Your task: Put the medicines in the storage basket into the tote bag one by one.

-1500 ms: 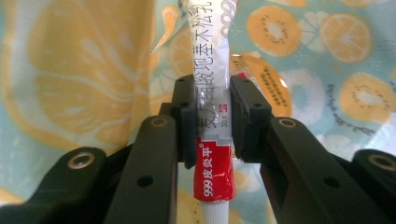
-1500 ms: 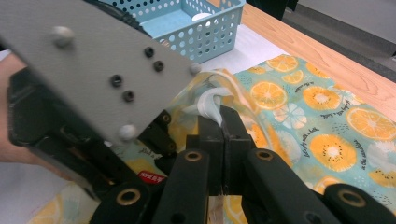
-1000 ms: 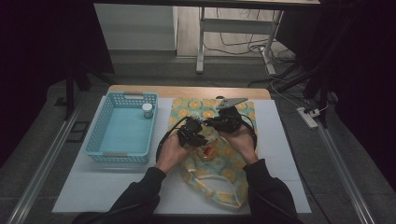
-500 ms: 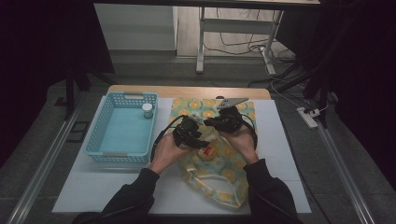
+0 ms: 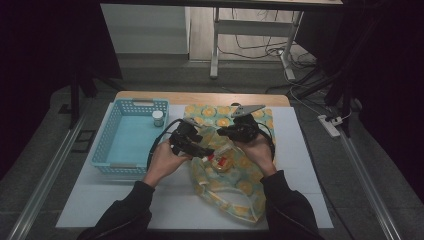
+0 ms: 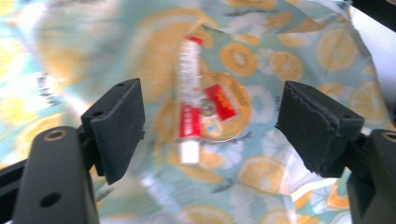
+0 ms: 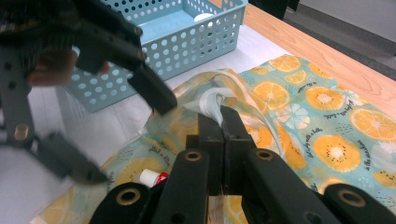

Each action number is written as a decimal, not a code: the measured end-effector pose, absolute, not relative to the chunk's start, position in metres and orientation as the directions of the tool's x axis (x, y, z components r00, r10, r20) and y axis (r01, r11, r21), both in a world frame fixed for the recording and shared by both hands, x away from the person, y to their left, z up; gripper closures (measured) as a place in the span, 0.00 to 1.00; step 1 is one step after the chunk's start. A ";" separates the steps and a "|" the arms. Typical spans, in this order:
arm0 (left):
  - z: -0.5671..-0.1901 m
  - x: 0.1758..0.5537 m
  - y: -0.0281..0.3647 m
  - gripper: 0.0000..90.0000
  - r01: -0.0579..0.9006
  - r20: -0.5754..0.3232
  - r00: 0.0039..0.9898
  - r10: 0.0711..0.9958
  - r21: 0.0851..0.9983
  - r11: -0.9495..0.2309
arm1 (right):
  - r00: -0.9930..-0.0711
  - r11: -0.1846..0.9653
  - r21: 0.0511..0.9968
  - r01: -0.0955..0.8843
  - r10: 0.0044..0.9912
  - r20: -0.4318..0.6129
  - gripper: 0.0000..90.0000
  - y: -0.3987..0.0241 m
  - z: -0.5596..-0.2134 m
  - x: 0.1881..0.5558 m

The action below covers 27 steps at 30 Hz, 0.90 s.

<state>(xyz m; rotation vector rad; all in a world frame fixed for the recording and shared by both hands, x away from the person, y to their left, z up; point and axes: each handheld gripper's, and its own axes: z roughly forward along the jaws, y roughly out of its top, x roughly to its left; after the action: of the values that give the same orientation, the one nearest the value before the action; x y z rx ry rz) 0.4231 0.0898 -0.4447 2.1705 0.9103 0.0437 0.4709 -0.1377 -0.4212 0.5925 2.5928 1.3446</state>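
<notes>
My left hand-held gripper (image 6: pixel 210 126) has just been opening, and nothing sits between its pads now: the toothpaste tube (image 6: pixel 189 100) lies released ahead of them, inside the clear citrus-print bag (image 5: pixel 225 180), just beside a round red-labelled tin (image 6: pixel 224 112). A second ago this gripper was lower, down in the bag's mouth; it has since lifted and drawn back toward the blue basket (image 5: pixel 131 137). My right hand-held gripper (image 7: pixel 223 122) stays clenched on the bag's rim, holding the mouth up. I judge the tube delivered, so the left is free to fetch the small jar (image 5: pixel 158 118) from the basket.

No legible text or labels
</notes>
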 end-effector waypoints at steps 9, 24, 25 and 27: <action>-0.438 0.424 0.123 0.15 0.616 -0.235 0.706 0.668 0.669 -0.415 | -0.910 0.521 0.810 0.269 0.412 0.037 0.99 -0.138 -0.421 0.471; -0.439 0.436 0.184 0.01 0.637 -0.162 0.630 0.759 0.668 -0.386 | -0.910 0.520 0.810 0.272 0.413 0.041 0.99 -0.138 -0.422 0.471; -0.439 0.437 0.189 0.00 0.637 -0.159 0.624 0.765 0.671 -0.381 | -0.910 0.519 0.810 0.273 0.413 0.042 0.99 -0.138 -0.422 0.471; -0.438 0.439 0.197 0.00 0.639 -0.145 0.606 0.782 0.675 -0.370 | -0.910 0.520 0.810 0.272 0.413 0.041 0.99 -0.138 -0.422 0.471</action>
<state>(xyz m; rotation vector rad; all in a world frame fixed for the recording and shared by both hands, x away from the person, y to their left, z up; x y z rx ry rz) 0.4394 0.1974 -0.4383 2.1199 1.1162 0.2587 0.4714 -0.1381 -0.4217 0.5908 2.5992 1.3431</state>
